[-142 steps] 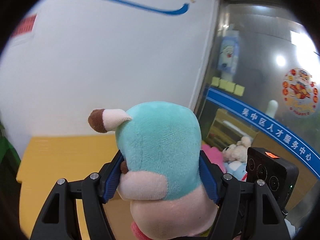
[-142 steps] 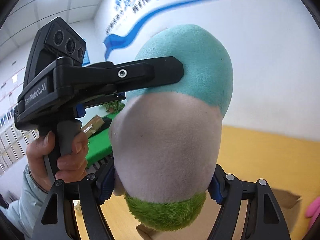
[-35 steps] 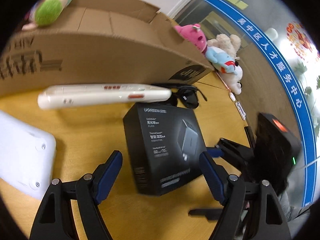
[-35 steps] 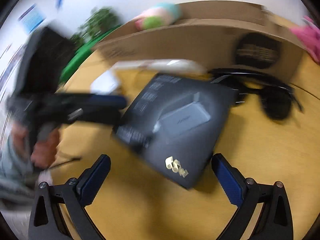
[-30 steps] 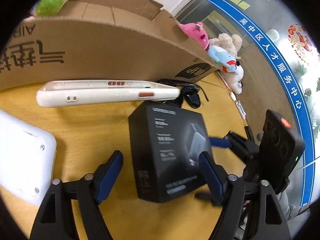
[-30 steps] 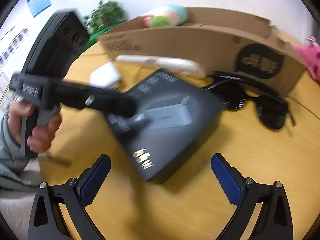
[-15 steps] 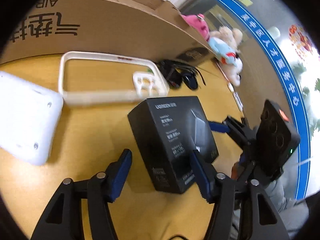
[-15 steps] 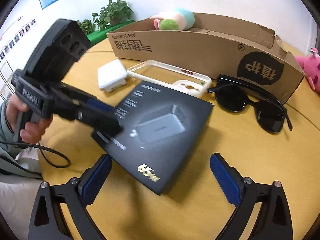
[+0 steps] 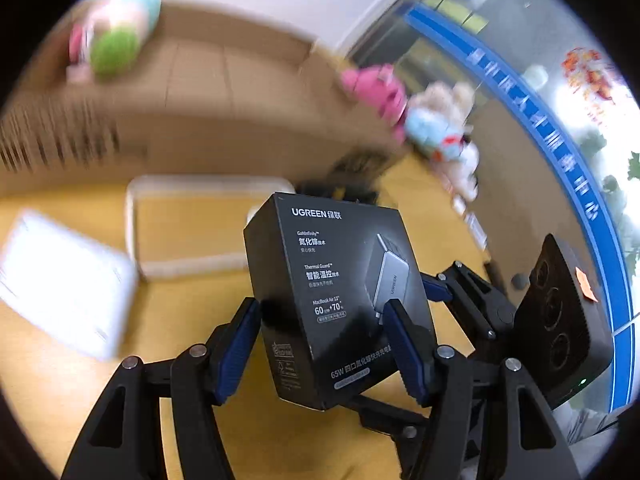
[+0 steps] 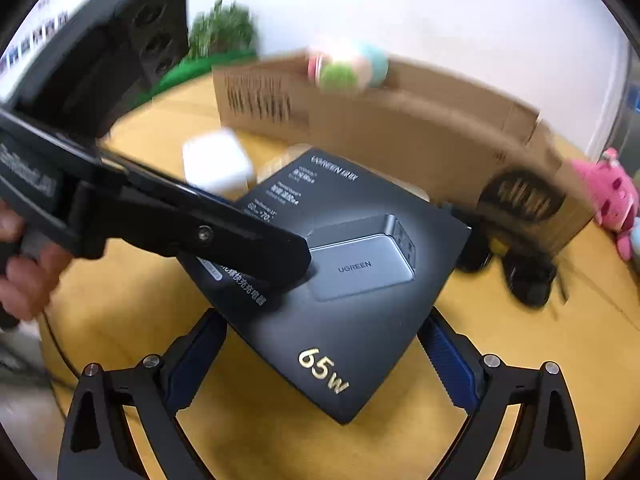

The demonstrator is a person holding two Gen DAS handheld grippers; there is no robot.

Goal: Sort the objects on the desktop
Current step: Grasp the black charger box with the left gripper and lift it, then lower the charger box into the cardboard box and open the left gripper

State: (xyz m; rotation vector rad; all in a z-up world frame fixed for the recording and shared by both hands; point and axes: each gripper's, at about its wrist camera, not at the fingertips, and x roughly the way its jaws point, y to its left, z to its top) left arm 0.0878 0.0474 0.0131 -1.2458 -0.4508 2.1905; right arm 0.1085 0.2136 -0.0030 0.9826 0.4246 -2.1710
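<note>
A black UGREEN charger box is pinched between the blue pads of my left gripper and held tilted above the yellow table. In the right wrist view the same box sits between the spread fingers of my right gripper, which is open around its near corner; whether the pads touch it I cannot tell. The left gripper's finger lies across the box top. An open cardboard box stands behind, with a teal, pink and green plush toy in it.
A white phone case frame and a white flat device lie left of the box. Black sunglasses lie right of it. Pink and pale plush toys sit at the table's far right edge.
My left gripper has closed on the black box and lifted it off the table, tilting it. The right gripper has moved closer around its near corner. Earlier both held the plush toy.
</note>
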